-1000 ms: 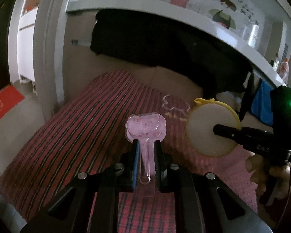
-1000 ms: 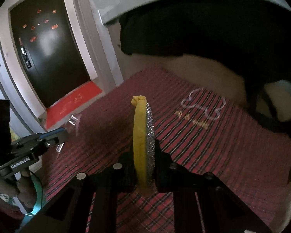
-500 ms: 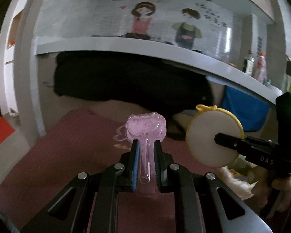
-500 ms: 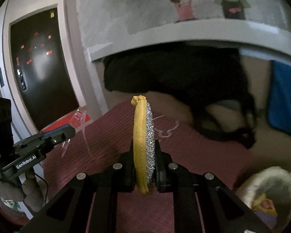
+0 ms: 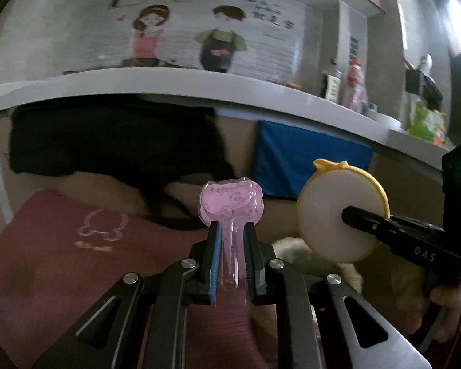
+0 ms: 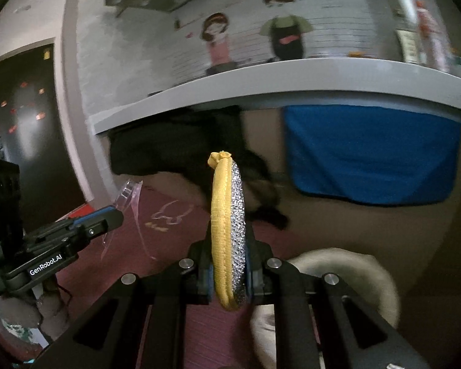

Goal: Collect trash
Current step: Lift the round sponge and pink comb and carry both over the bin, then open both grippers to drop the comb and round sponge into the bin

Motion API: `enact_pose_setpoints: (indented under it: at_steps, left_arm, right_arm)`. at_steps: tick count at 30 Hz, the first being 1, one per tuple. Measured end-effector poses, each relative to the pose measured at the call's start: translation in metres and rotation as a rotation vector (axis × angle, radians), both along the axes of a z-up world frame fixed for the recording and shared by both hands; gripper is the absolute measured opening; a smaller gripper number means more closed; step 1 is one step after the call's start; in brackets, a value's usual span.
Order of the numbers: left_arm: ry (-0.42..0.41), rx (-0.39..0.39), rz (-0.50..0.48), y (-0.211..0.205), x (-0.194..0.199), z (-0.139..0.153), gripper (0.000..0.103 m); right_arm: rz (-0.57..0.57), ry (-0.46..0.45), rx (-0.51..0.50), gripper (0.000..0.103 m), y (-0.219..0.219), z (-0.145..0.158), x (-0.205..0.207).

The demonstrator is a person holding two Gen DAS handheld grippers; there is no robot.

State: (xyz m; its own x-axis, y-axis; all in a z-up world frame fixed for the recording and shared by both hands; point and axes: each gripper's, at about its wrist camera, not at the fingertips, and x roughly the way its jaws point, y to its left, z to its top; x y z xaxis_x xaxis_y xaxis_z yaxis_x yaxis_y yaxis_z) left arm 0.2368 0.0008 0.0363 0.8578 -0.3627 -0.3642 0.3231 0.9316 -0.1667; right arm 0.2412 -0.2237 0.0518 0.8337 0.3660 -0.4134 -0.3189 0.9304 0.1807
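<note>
Left gripper (image 5: 230, 246): fingers (image 5: 213, 258) nearly closed, gripping the clear stem of a pink plastic blister pack (image 5: 230, 204) printed with small panda faces. The pack's wide head is standing upright just above the fingertips.

Right gripper (image 6: 229, 258): fingers (image 6: 204, 261) nearly closed, pinching a round scouring pad (image 6: 227, 230) edge-on; yellow fabric is facing one side, silver sparkly mesh the other, with a small knotted loop at the top. From the left wrist view the same pad is showing its pale round face with a yellow rim, to the right of the blister pack and near it, not touching.

Both items are being held in the air above a red plaid cover (image 5: 61, 261), in front of the grey shelf (image 5: 199, 89). Below that shelf a black garment (image 5: 113, 141) is hanging at left and a blue cloth (image 5: 307, 160) at right. A pale fluffy round item (image 6: 353, 270) is lying below the scouring pad; blurred, type unclear.
</note>
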Motion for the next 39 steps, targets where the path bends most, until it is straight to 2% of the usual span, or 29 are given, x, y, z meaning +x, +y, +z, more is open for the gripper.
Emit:
enact_pose_setpoints:
  at_steps: [5,12,20,26,27,28,29,30,31,32,34,39]
  left_arm:
    - [-0.004,0.021,-0.063,-0.054,0.007,-0.008,0.015]
    - [0.03,0.049,-0.113,-0.111,0.019,-0.03,0.015]
    - [0.111,0.071,-0.134,-0.141,0.041,-0.059,0.015]
    - [0.173,0.036,-0.159,-0.151,0.062,-0.074,0.016]
    - [0.194,0.012,-0.18,-0.151,0.067,-0.076,0.017]
    - [0.214,-0.004,-0.199,-0.151,0.071,-0.078,0.02]
    - [0.226,-0.012,-0.209,-0.151,0.073,-0.079,0.028]
    - [0.232,-0.016,-0.211,-0.15,0.075,-0.079,0.033]
    - [0.232,-0.018,-0.206,-0.148,0.076,-0.08,0.045]
    - [0.232,-0.022,-0.206,-0.147,0.077,-0.079,0.052]
    - [0.238,-0.027,-0.195,-0.142,0.077,-0.078,0.055]
    - [0.238,-0.05,-0.147,-0.125,0.07,-0.07,0.056]
  right_arm:
    - [-0.094,0.002,0.011,0.013,-0.056,-0.009,-0.01]
    - [-0.178,0.036,0.024,0.013,-0.101,-0.035,-0.01]
    - [-0.211,0.104,0.062,0.013,-0.131,-0.073,0.003]
    - [-0.205,0.131,0.072,0.017,-0.133,-0.091,0.018]
    - [-0.203,0.131,0.077,0.017,-0.133,-0.093,0.02]
    - [-0.203,0.135,0.082,0.023,-0.133,-0.095,0.022]
    - [-0.199,0.14,0.088,0.029,-0.134,-0.097,0.024]
    - [-0.198,0.142,0.092,0.042,-0.133,-0.098,0.025]
    - [-0.2,0.143,0.093,0.045,-0.133,-0.099,0.025]
    - [-0.203,0.142,0.093,0.045,-0.133,-0.1,0.024]
    - [-0.211,0.15,0.085,0.045,-0.132,-0.102,0.022]
    - [-0.233,0.155,0.074,0.045,-0.13,-0.098,0.008]
